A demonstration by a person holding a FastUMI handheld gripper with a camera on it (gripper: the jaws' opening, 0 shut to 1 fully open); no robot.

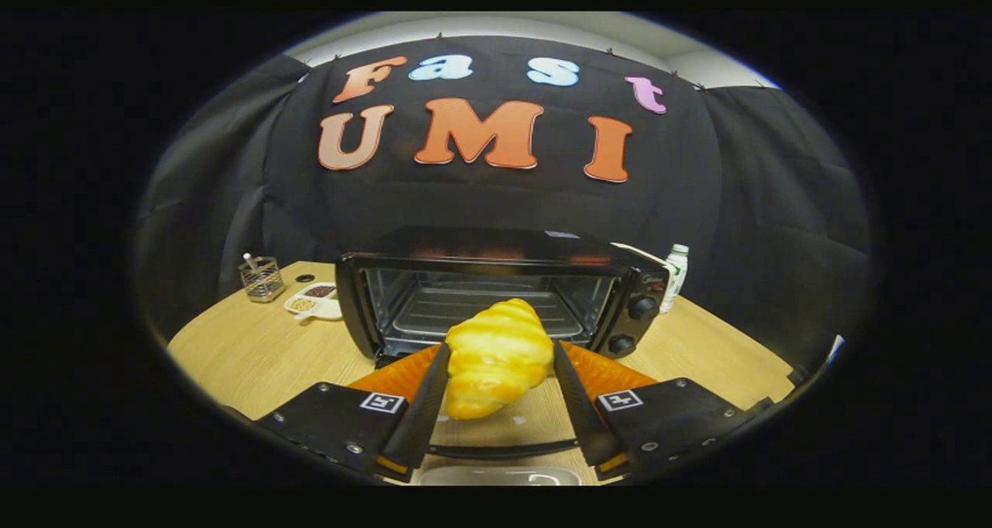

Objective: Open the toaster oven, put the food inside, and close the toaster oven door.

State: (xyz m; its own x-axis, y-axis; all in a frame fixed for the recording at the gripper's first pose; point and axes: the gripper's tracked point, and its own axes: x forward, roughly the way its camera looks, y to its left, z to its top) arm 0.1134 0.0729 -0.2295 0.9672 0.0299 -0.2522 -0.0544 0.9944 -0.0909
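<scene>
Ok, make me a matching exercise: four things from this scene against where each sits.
Things:
1. croissant
2. toaster oven
3. wire basket
4. bottle

Places:
A. held between the fingers of the claw
B. far corner of the table, beyond a small dish
C. just beyond the oven's knob side
D. straight ahead, door open

Pairs: 1-A, 2-D, 3-B, 4-C

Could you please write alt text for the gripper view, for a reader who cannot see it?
The gripper is shut on a golden croissant, held just in front of a black toaster oven whose door is open. The oven stands on a wooden table, with a wire basket, a snack dish and a bottle nearby.
</scene>
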